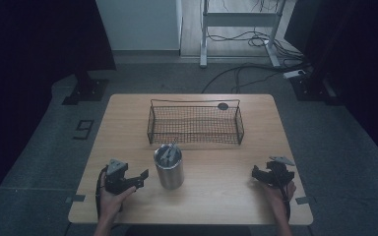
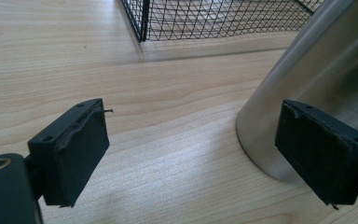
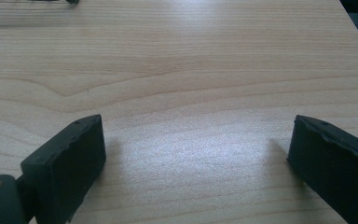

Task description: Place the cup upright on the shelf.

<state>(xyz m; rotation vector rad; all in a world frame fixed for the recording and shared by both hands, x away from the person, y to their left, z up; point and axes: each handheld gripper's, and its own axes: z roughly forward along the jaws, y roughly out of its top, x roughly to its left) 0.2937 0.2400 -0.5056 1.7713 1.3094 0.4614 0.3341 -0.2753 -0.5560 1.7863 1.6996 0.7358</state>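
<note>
Steel cup (image 1: 169, 167): shiny cylinder w/ utensils inside, upright mid-table toward near edge. L gripper (image 1: 139, 178) just beside it, jaws wide. R gripper (image 1: 256, 173) near right edge, jaws wide. Basket (image 1: 195, 141) behind cup.

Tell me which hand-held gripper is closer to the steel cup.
The left hand-held gripper: it sits just beside the steel cup, jaws open and pointed at it. The right hand-held gripper rests near the table's far right edge.
</note>
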